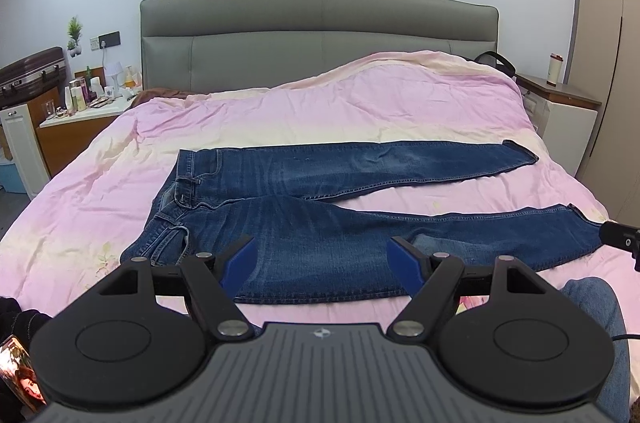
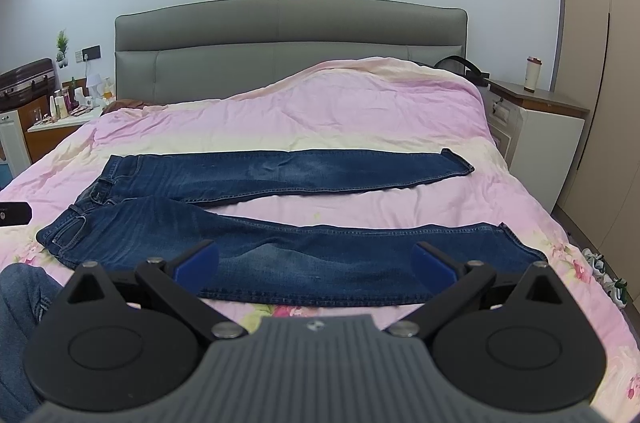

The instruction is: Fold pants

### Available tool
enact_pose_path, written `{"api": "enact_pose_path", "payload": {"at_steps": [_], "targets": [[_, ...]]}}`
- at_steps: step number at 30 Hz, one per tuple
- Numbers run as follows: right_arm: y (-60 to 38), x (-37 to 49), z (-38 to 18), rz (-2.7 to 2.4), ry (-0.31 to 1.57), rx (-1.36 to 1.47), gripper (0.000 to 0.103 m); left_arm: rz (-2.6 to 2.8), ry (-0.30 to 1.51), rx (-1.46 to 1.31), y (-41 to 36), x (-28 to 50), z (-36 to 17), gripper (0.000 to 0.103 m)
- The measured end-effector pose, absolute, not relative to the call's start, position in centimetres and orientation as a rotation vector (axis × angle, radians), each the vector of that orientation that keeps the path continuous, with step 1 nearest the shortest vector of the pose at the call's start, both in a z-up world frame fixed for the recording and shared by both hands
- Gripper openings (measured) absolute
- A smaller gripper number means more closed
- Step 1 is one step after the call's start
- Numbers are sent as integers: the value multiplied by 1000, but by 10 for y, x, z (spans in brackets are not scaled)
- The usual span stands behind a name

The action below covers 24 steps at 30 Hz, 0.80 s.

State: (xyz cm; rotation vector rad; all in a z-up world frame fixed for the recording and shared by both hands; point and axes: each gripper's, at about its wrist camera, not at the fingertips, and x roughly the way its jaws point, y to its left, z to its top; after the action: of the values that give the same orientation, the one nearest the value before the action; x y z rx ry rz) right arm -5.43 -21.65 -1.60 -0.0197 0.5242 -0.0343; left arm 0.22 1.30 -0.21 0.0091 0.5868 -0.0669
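Dark blue jeans (image 1: 304,207) lie flat on the pink bed cover, waistband to the left, both legs spread out to the right in a narrow V. They also show in the right wrist view (image 2: 280,223). My left gripper (image 1: 322,255) is open and empty, hovering above the near leg's thigh by the near edge. My right gripper (image 2: 316,257) is open and empty, above the lower part of the near leg. The tip of the right gripper (image 1: 620,237) shows at the right edge of the left wrist view.
The bed (image 1: 360,103) has a grey headboard (image 1: 320,35). A cluttered nightstand (image 1: 84,111) stands at the left, another with a cup (image 1: 555,69) at the right. A wardrobe (image 1: 616,63) lines the right wall. A person's jeans-clad knee (image 2: 24,295) is near the bed's front edge.
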Motion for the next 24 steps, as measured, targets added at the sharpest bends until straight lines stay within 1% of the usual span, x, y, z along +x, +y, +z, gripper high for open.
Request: {"api": "enact_pose_path", "payload": {"at_steps": [5, 7, 9, 13, 14, 16, 20, 22, 24], "targets": [[-225, -53, -17, -34, 490, -29, 98, -113, 587, 90, 21, 10, -3, 84], [-232, -51, -18, -17, 465, -51, 98, -142, 595, 162, 26, 16, -6, 79], [-242, -46, -20, 0, 458, -69, 98, -186, 618, 212, 33, 23, -11, 77], [-268, -28, -27, 22, 488, -87, 98, -231, 672, 313, 51, 42, -22, 63], [-273, -23, -30, 35, 499, -96, 97, -229, 686, 351, 56, 48, -27, 61], [-285, -11, -37, 49, 536, -131, 82, -230, 716, 419, 68, 61, -36, 58], [-312, 19, -55, 45, 613, -168, 73, -211, 779, 566, 91, 92, -58, 58], [-328, 37, -67, 52, 653, -197, 65, -207, 792, 705, 99, 107, -74, 58], [-344, 56, -79, 38, 700, -232, 61, -202, 830, 766, 111, 123, -89, 58]]}}
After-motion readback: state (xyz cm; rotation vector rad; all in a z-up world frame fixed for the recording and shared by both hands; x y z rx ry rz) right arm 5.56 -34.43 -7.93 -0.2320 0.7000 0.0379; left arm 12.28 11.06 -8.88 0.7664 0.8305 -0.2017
